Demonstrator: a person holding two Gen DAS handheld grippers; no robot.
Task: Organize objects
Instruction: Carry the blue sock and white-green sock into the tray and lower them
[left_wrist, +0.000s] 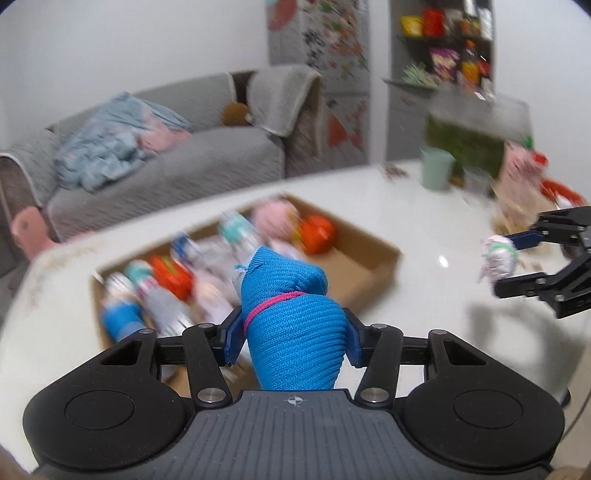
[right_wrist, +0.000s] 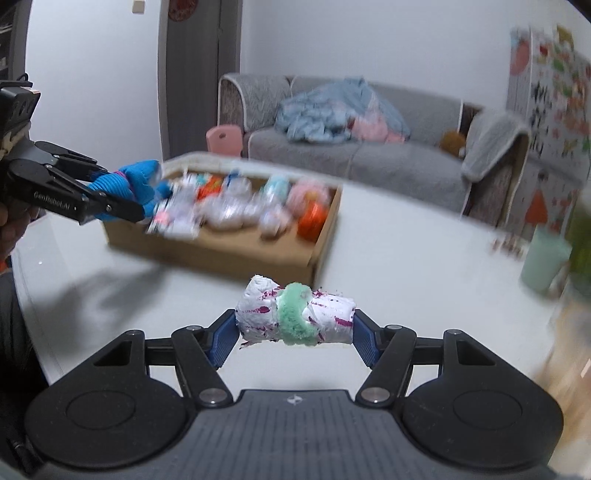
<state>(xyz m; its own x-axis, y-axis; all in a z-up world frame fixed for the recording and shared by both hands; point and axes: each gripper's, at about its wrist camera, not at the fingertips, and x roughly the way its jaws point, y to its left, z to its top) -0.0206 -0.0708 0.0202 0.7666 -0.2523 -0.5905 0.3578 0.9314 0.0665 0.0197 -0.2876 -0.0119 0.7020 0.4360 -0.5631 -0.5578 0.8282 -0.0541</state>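
Note:
My left gripper (left_wrist: 293, 341) is shut on a blue knitted roll (left_wrist: 291, 317) tied with a pink band, held above the white table (left_wrist: 424, 229). The roll also shows in the right wrist view as the blue roll (right_wrist: 136, 182), between the left gripper's fingers (right_wrist: 110, 206). My right gripper (right_wrist: 295, 332) is shut on a white roll with purple specks and a green fuzzy band (right_wrist: 295, 314), gripped by its two ends. From the left wrist view that white roll (left_wrist: 496, 258) hangs at the right. A cardboard box (left_wrist: 369, 266) holds several rolled bundles.
A mint-green cup (left_wrist: 437, 168) and a green-filled tank (left_wrist: 476, 136) stand at the table's far right, with cluttered items beside them. A grey sofa (left_wrist: 166, 162) with blue cloth lies beyond the table. A pink chair (right_wrist: 223, 140) stands behind the box.

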